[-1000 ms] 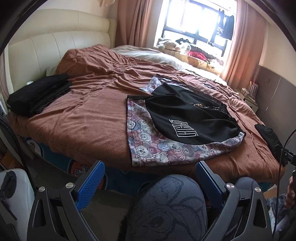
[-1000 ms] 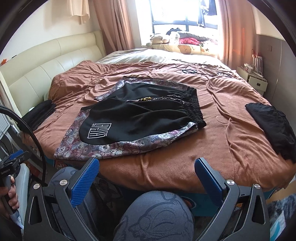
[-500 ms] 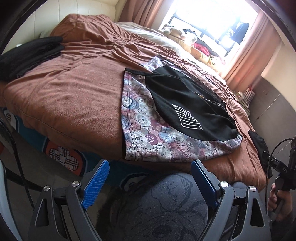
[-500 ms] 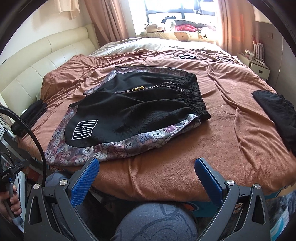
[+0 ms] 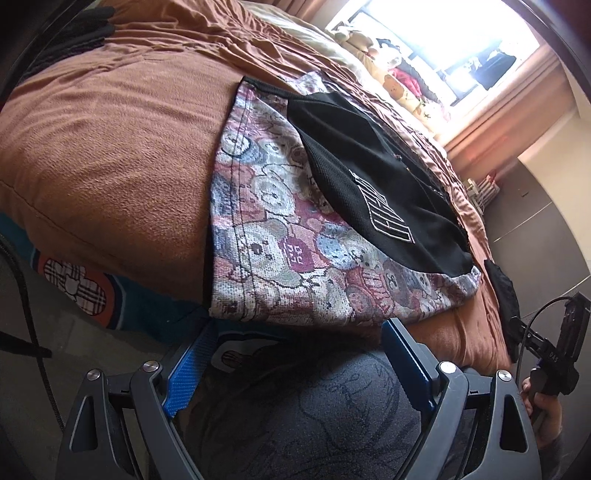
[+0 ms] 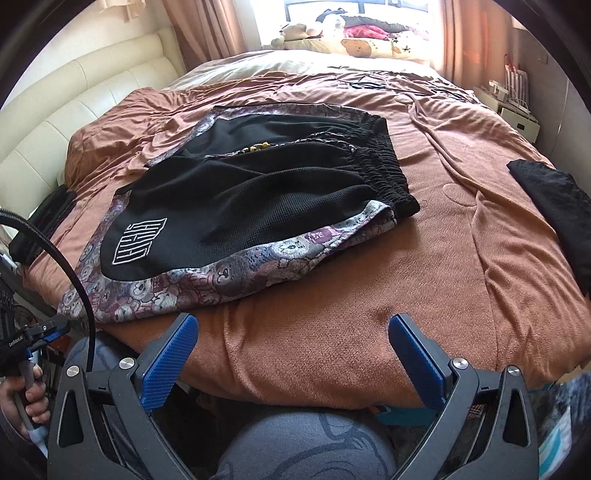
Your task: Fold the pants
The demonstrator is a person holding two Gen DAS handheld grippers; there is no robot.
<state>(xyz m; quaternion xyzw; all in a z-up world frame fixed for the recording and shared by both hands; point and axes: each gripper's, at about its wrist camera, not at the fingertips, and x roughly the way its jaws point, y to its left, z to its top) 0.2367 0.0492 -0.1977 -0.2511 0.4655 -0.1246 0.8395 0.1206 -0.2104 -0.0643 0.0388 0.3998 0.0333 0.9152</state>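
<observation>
At the bed edge, both open claws now sit closer to the pants (image 6: 243, 206).

A pair of black shorts (image 6: 255, 188) with a white block logo (image 6: 138, 242) near one leg hem and teddy-bear patterned side panels lies flat on a brown blanket (image 6: 424, 258) covering a bed. The elastic waistband (image 6: 384, 162) points toward the right side of the bed. At the bottom, the right gripper (image 6: 291, 354) hovers over the blanket's near edge, its blue-padded fingers (image 6: 168, 363) spread wide, holding nothing. A dark folded garment (image 6: 554, 206) lies well apart at the right. A cream headboard (image 6: 74, 103) stands left; plush toys (image 6: 354, 33) line the sunlit window
</observation>
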